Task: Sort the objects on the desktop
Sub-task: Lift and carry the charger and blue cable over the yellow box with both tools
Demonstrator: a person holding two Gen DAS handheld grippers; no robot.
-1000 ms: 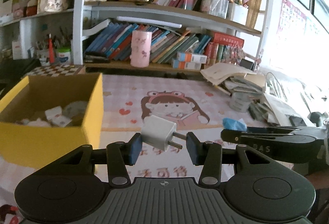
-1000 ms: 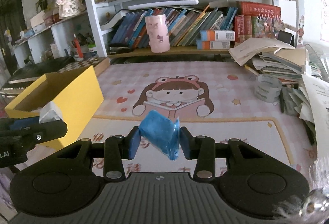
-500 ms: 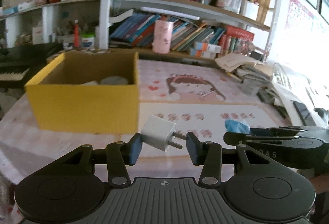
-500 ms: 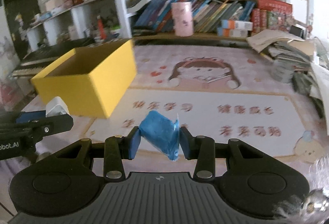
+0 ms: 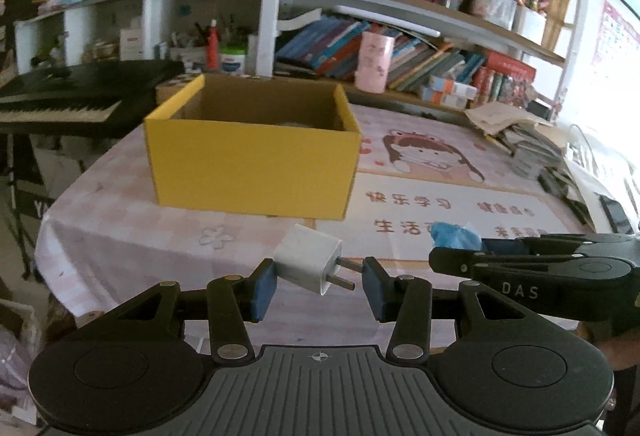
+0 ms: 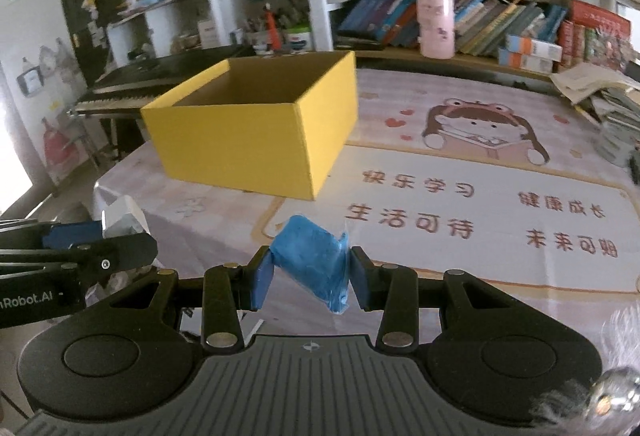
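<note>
Left tool clamped on a white charger, prongs toward its right finger, held above the desk short of the yellow box. Right tool closed on a blue packet, also off the desk, box ahead-left.

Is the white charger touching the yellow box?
Apart. In the left wrist view the white charger sits in the left hand-held gripper, with bare tablecloth between it and the yellow box.
</note>
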